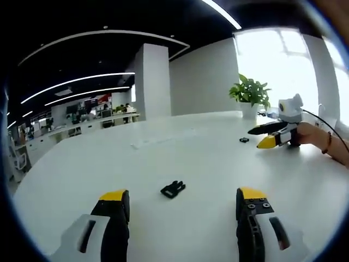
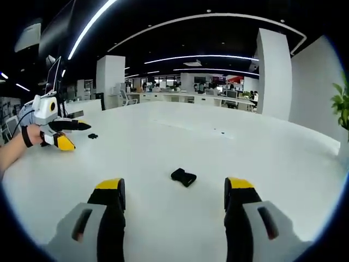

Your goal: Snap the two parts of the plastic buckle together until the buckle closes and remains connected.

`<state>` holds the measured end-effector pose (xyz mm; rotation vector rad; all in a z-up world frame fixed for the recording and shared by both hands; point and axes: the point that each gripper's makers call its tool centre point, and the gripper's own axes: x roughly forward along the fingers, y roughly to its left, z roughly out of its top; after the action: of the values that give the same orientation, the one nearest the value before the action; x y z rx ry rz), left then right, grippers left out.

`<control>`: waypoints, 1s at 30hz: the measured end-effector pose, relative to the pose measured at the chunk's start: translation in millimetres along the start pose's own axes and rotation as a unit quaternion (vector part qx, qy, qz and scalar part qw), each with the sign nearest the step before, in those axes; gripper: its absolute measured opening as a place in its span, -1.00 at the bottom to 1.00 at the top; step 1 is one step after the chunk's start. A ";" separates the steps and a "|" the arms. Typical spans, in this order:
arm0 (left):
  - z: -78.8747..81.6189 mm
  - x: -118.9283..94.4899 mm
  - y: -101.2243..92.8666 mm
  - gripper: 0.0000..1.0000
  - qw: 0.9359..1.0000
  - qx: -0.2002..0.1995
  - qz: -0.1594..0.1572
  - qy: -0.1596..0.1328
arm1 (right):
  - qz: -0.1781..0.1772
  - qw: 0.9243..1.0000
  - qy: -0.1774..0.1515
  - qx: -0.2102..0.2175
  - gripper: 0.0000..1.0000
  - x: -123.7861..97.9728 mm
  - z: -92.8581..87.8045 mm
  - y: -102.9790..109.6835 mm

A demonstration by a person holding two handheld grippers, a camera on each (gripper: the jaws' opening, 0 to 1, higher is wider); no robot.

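Two black plastic buckle parts lie apart on the white table (image 1: 163,158). In the left gripper view the pronged part (image 1: 173,189) rests just ahead of my open left gripper (image 1: 182,195), between the jaw tips and touching neither. The other part (image 1: 244,140) lies far right, beside my right gripper (image 1: 257,137), which a hand holds. In the right gripper view that blocky part (image 2: 183,177) sits just ahead of my open right gripper (image 2: 174,184). The left gripper (image 2: 79,136) stands at the far left with the pronged part (image 2: 92,136) beside it.
A potted plant (image 1: 250,93) stands at the table's far edge near bright windows. A white pillar (image 1: 152,82) and office desks lie beyond the table. A cable trails from the right gripper along the person's wrist (image 1: 327,143).
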<state>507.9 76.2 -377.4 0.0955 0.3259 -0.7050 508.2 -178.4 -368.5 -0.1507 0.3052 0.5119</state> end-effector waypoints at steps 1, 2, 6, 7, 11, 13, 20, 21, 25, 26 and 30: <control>-0.3 0.0 -0.3 0.63 1.000 0.000 0.000 0.001 | 0.001 1.000 0.000 0.000 0.50 0.1 -0.2 0.6; -0.6 0.0 -0.5 0.62 1.000 0.000 -0.001 0.001 | 0.002 1.000 0.000 0.002 0.50 0.0 -0.4 0.9; -1.2 -0.6 -1.7 0.62 1.000 -0.004 -0.002 0.001 | 0.001 1.000 0.003 0.003 0.50 -0.2 -1.6 0.7; -1.7 -0.6 -1.7 0.62 1.000 -0.004 -0.001 0.002 | 0.002 1.000 0.004 0.002 0.50 0.0 -1.9 1.0; -2.9 -0.4 -3.5 0.62 1.000 0.001 -0.002 0.005 | 0.003 1.000 0.004 0.003 0.50 0.1 -2.0 1.6; -4.0 -0.3 -4.5 0.62 1.000 0.002 -0.002 0.008 | 0.003 1.000 0.006 0.002 0.50 0.2 -2.7 1.7; -6.0 -0.8 -4.6 0.62 1.000 0.002 0.000 0.012 | 0.003 1.000 0.014 0.001 0.50 0.8 -5.6 2.0; -6.4 -0.8 -5.3 0.62 1.000 0.003 -0.001 0.012 | 0.004 1.000 0.014 0.002 0.50 0.8 -5.6 2.1; -7.4 -0.9 -6.9 0.62 1.000 0.003 -0.001 0.014 | 0.003 1.000 0.014 0.002 0.49 0.6 -5.6 1.8; -7.5 -1.0 -7.0 0.62 1.000 0.002 -0.001 0.014 | 0.003 1.000 0.014 0.002 0.49 0.5 -5.5 1.9; -7.8 -1.1 -8.0 0.62 1.000 0.003 -0.002 0.014 | 0.004 1.000 0.015 0.002 0.49 0.5 -5.8 2.0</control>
<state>499.9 72.3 -384.2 0.1096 0.3505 -0.7083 506.1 -177.7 -374.2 -0.1541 0.3352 0.5171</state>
